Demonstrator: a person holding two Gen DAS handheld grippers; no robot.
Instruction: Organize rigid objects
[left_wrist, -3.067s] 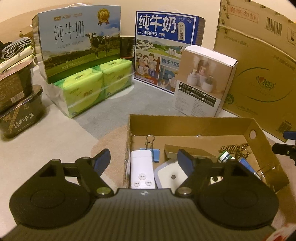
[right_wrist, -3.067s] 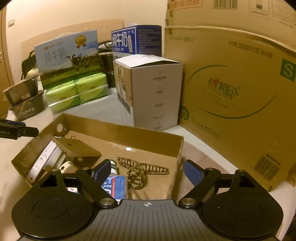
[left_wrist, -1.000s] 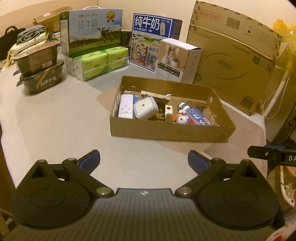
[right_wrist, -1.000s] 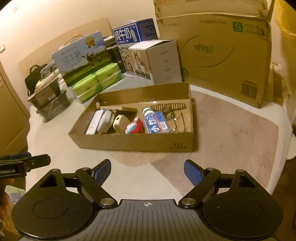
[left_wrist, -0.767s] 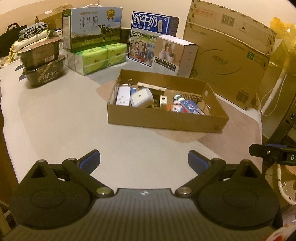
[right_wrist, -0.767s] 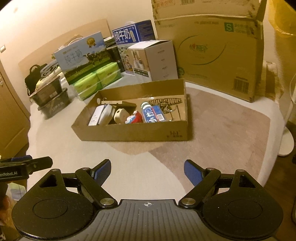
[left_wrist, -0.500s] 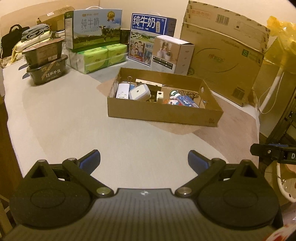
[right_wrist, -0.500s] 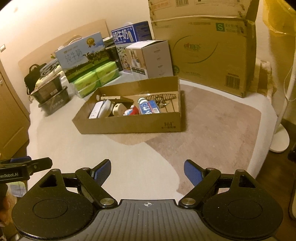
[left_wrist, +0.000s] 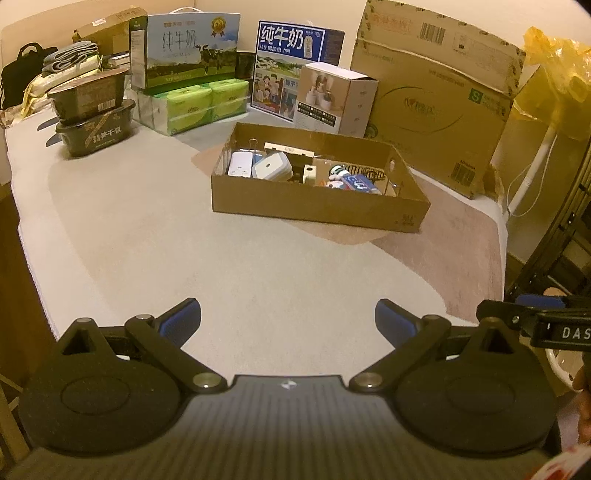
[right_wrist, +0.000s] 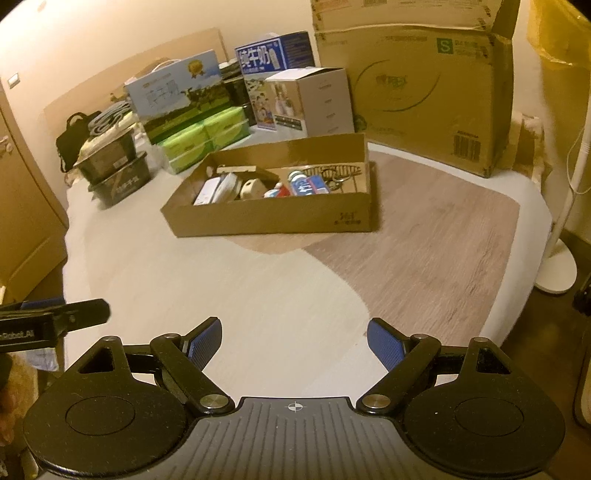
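Shallow brown cardboard tray (left_wrist: 317, 206), frame centre, apparently corrals small rigid items; left gripper (left_wrist: 288, 321) and right gripper (right_wrist: 294, 338), both spread empty, hang well short.

1. Warm, dim yellow indoor light tints both my views.
2. The open brown cardboard tray (left_wrist: 317, 206) casts a soft shadow on its near side over the pale desk (left_wrist: 184, 258).
3. My right view is slightly motion-blurred; print on the blue-and-white milk carton (right_wrist: 273, 55) smears.
4. Fisheye bending curves the tall brown cardboard box (left_wrist: 436, 96) and darkens the corners.
5. My left view is sharper.
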